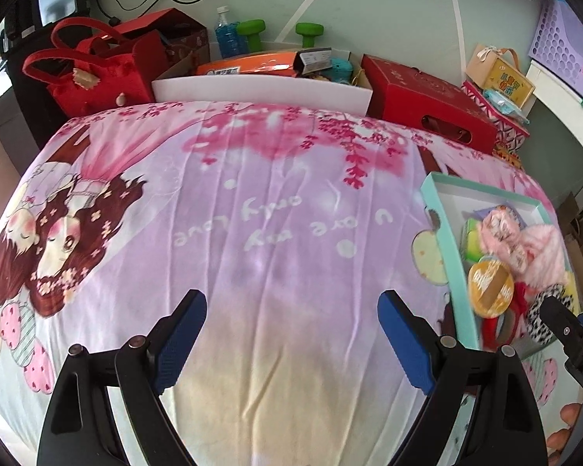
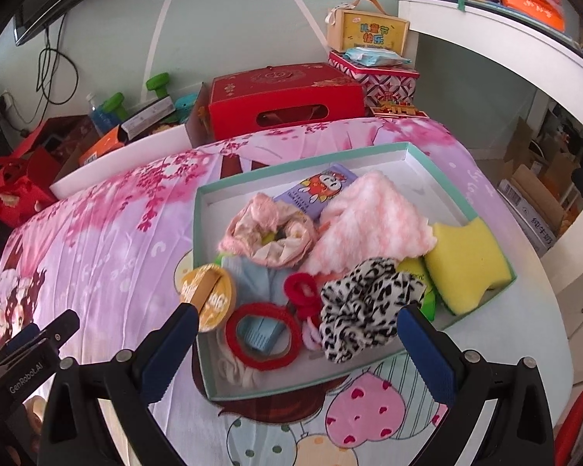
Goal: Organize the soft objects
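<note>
A shallow teal-rimmed box (image 2: pixel 204 233) lies on the pink printed sheet (image 2: pixel 109 240), full of soft things: a pink fluffy cloth (image 2: pixel 365 217), a pink scrunchie (image 2: pixel 268 233), a leopard-print scrunchie (image 2: pixel 361 303), a red hair band (image 2: pixel 264 336), a yellow sponge (image 2: pixel 466 260) and a round yellow tag (image 2: pixel 210 295). My right gripper (image 2: pixel 297 353) is open and empty, its jaws hanging over the box's near edge. My left gripper (image 1: pixel 291 343) is open and empty over bare sheet, left of the box (image 1: pixel 443 240).
Red gift boxes (image 2: pixel 287 97), a red bag (image 1: pixel 85 73), a white-walled bin (image 1: pixel 260 91) with an orange pack, green dumbbells (image 1: pixel 309 33) and a bottle line the far side of the sheet. A white shelf (image 2: pixel 497 35) stands at the right.
</note>
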`<state>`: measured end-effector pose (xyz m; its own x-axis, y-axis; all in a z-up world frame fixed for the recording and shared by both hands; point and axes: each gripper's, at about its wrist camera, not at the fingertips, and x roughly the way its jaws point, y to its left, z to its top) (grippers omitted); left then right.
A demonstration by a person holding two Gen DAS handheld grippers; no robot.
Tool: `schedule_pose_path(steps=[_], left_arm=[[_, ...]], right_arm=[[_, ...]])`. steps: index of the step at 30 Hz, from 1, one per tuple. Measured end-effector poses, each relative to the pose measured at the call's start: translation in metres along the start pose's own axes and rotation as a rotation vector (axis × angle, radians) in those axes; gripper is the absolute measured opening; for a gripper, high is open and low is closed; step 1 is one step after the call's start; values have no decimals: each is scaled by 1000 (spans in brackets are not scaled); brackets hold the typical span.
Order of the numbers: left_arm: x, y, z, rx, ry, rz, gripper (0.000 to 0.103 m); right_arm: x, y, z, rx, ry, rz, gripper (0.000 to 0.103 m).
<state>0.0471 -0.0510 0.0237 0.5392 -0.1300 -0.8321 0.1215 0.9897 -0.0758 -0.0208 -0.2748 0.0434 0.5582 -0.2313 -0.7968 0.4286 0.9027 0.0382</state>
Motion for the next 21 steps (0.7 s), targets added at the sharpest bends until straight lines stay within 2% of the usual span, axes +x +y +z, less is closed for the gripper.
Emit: schedule_pose_path(steps=[7, 14, 21], left_arm=[[0, 8, -24, 28, 30, 96, 90], [-5, 14, -32, 36, 28, 99, 90], [2, 16, -40, 39, 62, 113, 90]], right_arm=[[-2, 13, -20, -50, 33, 9, 103], [-4, 22, -34, -89, 55, 15, 103], [-2, 28, -46, -115, 80, 18, 103]])
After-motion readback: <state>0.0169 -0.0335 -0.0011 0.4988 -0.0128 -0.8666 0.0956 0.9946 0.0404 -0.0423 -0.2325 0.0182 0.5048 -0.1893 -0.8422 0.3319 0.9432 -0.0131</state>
